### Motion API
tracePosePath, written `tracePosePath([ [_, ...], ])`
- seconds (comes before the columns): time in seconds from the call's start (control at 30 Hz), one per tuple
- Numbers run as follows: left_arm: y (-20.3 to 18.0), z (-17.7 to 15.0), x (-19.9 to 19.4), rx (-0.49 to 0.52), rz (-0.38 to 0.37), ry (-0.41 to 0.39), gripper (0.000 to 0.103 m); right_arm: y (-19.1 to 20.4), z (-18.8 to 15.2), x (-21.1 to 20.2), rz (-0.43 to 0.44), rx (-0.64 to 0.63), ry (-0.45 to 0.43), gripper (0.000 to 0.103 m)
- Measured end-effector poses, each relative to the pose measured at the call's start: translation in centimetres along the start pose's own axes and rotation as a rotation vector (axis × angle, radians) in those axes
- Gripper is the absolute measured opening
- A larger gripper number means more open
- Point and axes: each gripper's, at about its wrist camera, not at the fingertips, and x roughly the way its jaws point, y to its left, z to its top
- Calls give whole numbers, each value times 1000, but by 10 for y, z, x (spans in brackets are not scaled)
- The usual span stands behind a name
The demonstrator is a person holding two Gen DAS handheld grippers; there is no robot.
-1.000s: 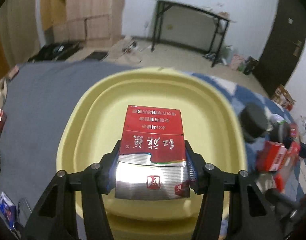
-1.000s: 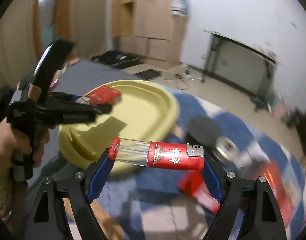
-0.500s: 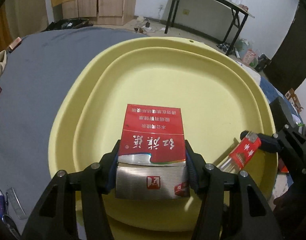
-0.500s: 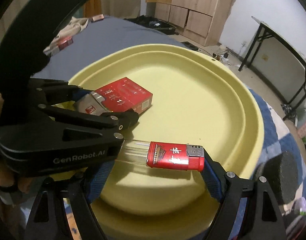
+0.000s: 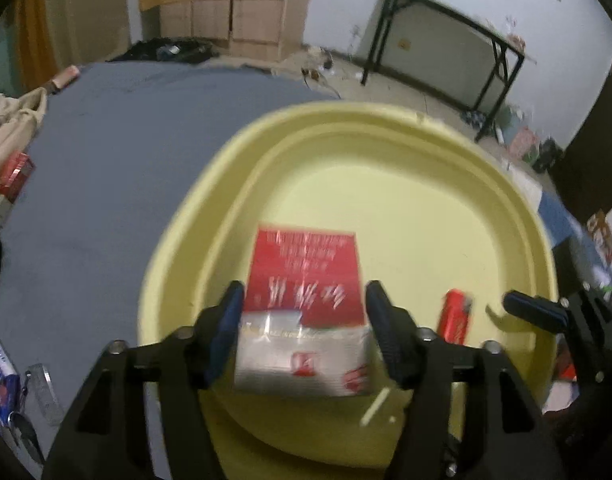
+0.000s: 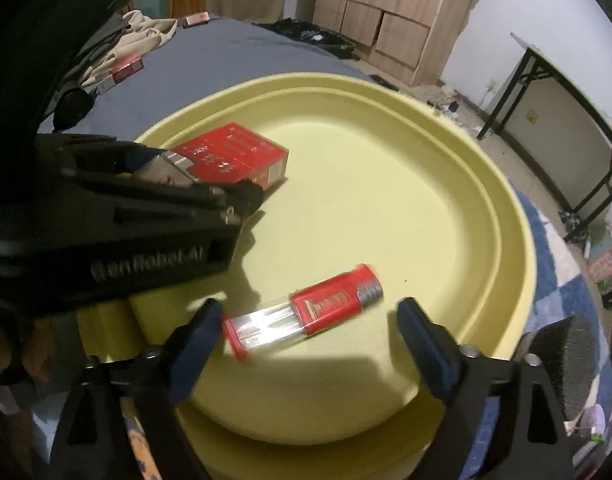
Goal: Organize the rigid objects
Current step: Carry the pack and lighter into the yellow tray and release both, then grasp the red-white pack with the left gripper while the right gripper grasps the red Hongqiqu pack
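while both hand-held grippers (image 6: 306, 328) (image 5: 302, 320) gape, the lighter (image 6: 304, 316) lies loose, metal cap up-right, beside the pack (image 5: 306, 280).

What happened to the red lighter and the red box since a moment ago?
The right gripper opened and let the lighter go; it now lies in the yellow tray. The left gripper also opened, its fingers now standing just off the cigarette pack, which sits in the tray. The tray stayed put.
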Motion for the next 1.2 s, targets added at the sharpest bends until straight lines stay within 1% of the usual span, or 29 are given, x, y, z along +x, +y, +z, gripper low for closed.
tracePosePath([
  [0.07, 0, 3, -18, -26, -5, -59, 92, -3, -6, -17, -23, 31, -33, 98],
  [0.1, -1, 5, -28, -33, -18, -90, 96, -6, -8, -27, -20, 49, -43, 99],
  [0.13, -6, 6, -39, -30, -48, -119, 103, -9, -11, -40, -13, 69, -61, 101],
  [0.2, -23, 7, -56, 8, -114, -147, 103, -21, -26, -74, -29, 109, -110, 103],
  [0.3, -59, 3, -71, 100, -195, -166, 103, -48, -63, -131, -129, 218, -162, 103],
  [0.37, -93, -5, -79, 195, -284, -174, 103, -75, -98, -168, -230, 353, -199, 103],
  [0.4, -114, -13, -81, 252, -344, -168, 103, -87, -115, -181, -271, 414, -212, 103],
  [0.43, -127, -18, -81, 282, -374, -157, 103, -105, -142, -197, -321, 506, -229, 103],
  [0.5, -158, -31, -81, 351, -427, -139, 103, -129, -180, -212, -360, 633, -247, 103],
  [0.53, -174, -39, -81, 383, -448, -131, 103, -147, -206, -219, -381, 718, -252, 103],
  [0.6, -197, -51, -80, 421, -469, -126, 103, -167, -232, -220, -413, 800, -226, 103],
  [0.63, -209, -57, -76, 450, -471, -119, 103, -179, -246, -221, -454, 845, -208, 103],
  [0.67, -219, -64, -74, 479, -467, -114, 103, -186, -252, -222, -465, 863, -211, 103],
  [0.7, -230, -66, -69, 498, -458, -110, 103, -191, -253, -221, -455, 872, -218, 103],
  [0.77, -245, -77, -61, 526, -441, -107, 103, -194, -253, -213, -381, 880, -234, 103],
  [0.83, -252, -84, -54, 517, -428, -105, 103, -194, -254, -205, -332, 877, -225, 103],
  [0.87, -254, -87, -52, 508, -426, -98, 103, -194, -255, -200, -324, 887, -220, 103],
  [0.97, -260, -95, -43, 525, -425, -68, 103, -205, -261, -180, -330, 919, -187, 103],
  [1.03, -264, -101, -41, 550, -406, -81, 103, -213, -261, -170, -371, 935, -147, 103],
  [1.07, -265, -104, -39, 558, -398, -82, 103, -226, -266, -170, -376, 937, -138, 103],
  [1.2, -267, -107, -33, 554, -393, -65, 103, -230, -258, -147, -365, 924, -99, 103],
])
